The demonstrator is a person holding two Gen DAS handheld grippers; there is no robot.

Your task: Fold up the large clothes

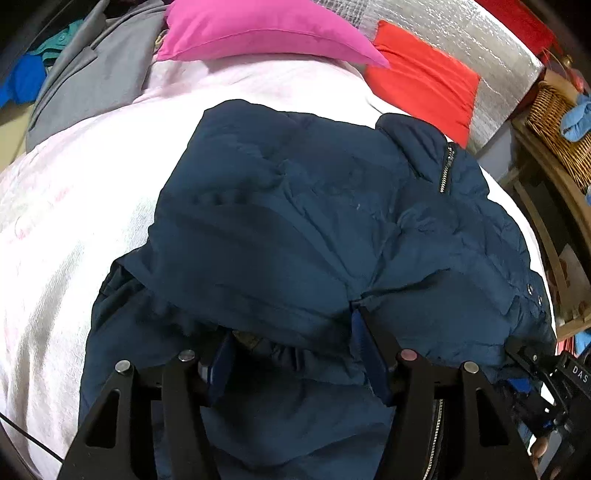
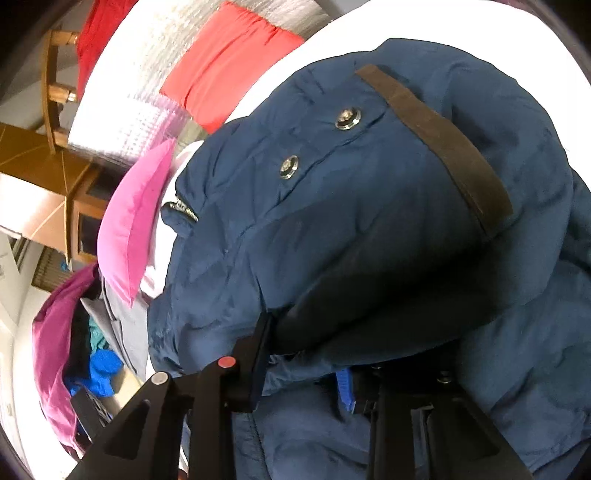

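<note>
On the white bedsheet [image 1: 74, 206], both tools clench the puffy, creased navy jacket [image 1: 314, 206].

jacket [image 1: 295, 206] hem under the jaws

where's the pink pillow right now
In the left wrist view the pink pillow lies at the top centre, on the white bedding beyond the navy jacket, just left of the red pillow.

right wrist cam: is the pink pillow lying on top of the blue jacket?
No. The pink pillow lies beside the blue jacket on the white bedding, not on it.
</note>
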